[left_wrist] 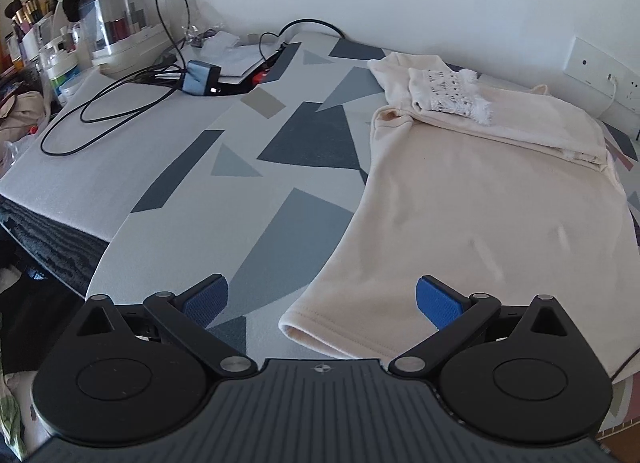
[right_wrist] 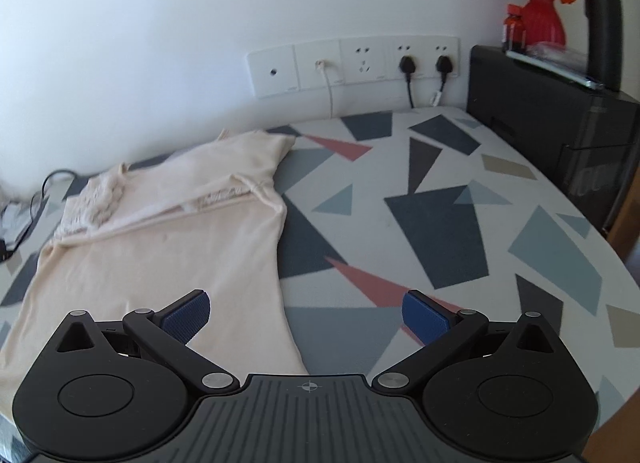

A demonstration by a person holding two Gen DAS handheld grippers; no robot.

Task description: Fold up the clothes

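A cream top (left_wrist: 472, 199) lies flat on a table covered with a grey-and-blue geometric cloth (left_wrist: 280, 151), its sleeves folded across the chest near the wall. The left gripper (left_wrist: 322, 299) hangs above the garment's near hem corner, jaws spread and empty. The right gripper (right_wrist: 306, 313) hangs above the opposite edge, jaws likewise spread. Black cables (left_wrist: 120, 103) trail nearby.

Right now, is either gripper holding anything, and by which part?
Nothing held. Left gripper is open over the cream shirt's bottom hem corner; right gripper is open over its other bottom corner. No fabric is pinched between the pads.
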